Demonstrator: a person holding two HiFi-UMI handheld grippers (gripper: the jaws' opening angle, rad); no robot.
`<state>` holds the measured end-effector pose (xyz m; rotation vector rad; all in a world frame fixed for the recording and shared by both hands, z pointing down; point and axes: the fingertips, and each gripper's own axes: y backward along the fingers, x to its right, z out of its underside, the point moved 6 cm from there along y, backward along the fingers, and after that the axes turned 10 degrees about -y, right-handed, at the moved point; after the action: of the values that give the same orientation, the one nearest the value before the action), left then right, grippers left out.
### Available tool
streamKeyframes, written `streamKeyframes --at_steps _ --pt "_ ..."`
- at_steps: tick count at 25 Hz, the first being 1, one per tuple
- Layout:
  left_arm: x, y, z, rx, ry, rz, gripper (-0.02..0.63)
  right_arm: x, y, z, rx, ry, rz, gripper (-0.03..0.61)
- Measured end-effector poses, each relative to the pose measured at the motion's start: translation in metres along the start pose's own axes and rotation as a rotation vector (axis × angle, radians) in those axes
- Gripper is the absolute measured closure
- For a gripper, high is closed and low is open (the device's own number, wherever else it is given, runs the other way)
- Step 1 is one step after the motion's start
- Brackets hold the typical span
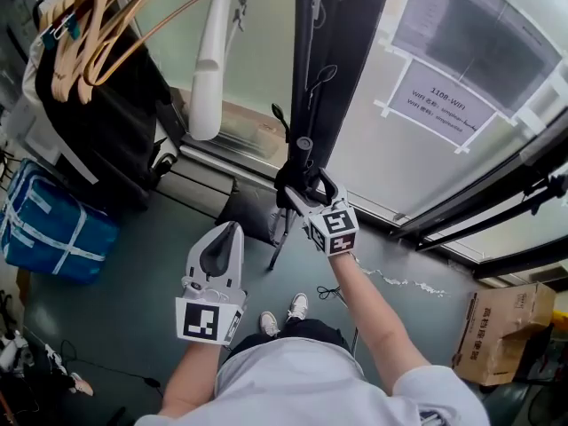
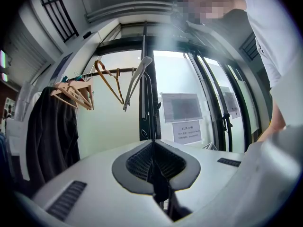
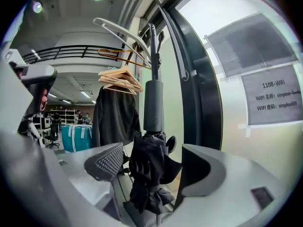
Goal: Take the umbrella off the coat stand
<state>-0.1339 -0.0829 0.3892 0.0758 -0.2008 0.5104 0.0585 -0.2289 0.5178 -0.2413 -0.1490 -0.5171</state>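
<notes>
A folded black umbrella point(image 3: 147, 171) hangs upright on the dark coat stand pole point(image 3: 154, 46), its grey handle point(image 3: 153, 105) above the bunched fabric. In the head view the umbrella point(image 1: 295, 174) shows against the stand point(image 1: 321, 69). My right gripper point(image 3: 149, 167) is open, its jaws standing on either side of the bunched fabric without pressing it; in the head view the right gripper point(image 1: 306, 187) is at the umbrella. My left gripper point(image 1: 229, 233) hangs lower left of it, shut and empty; in its own view the left gripper point(image 2: 152, 162) points at the stand from a distance.
A white curved arm point(image 1: 213, 51) juts from the stand. At the left a rail holds wooden hangers point(image 1: 89, 25) and a black coat point(image 1: 106, 122), with a blue bag point(image 1: 49, 224) below. A glass door with a paper notice point(image 1: 444, 105) is behind; a cardboard box point(image 1: 501, 335) sits right.
</notes>
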Motion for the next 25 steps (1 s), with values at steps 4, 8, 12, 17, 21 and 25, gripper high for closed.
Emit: streamKeyframes --at_steps 4,8,12,17,21,25 --pt "-0.006 -0.002 0.003 -0.016 -0.005 -0.019 0.581 0.004 -0.017 0.012 -0.047 0.005 -0.012 0.21" --pt "-0.012 -0.004 0.005 -0.027 -0.009 -0.036 0.583 0.003 -0.034 0.018 -0.068 0.009 -0.025 0.21" --pt "-0.016 -0.005 0.008 -0.038 -0.006 -0.05 0.582 0.003 -0.047 0.022 -0.084 0.011 -0.026 0.21" --pt "-0.02 -0.009 0.012 -0.048 -0.003 -0.053 0.581 0.003 -0.06 0.023 -0.099 -0.002 -0.047 0.212" --pt "-0.02 -0.012 0.016 -0.057 0.0 -0.046 0.582 0.005 -0.066 0.024 -0.111 -0.009 -0.052 0.213" --pt "-0.019 -0.013 0.017 -0.066 0.001 -0.04 0.581 0.007 -0.066 0.024 -0.118 -0.028 -0.054 0.242"
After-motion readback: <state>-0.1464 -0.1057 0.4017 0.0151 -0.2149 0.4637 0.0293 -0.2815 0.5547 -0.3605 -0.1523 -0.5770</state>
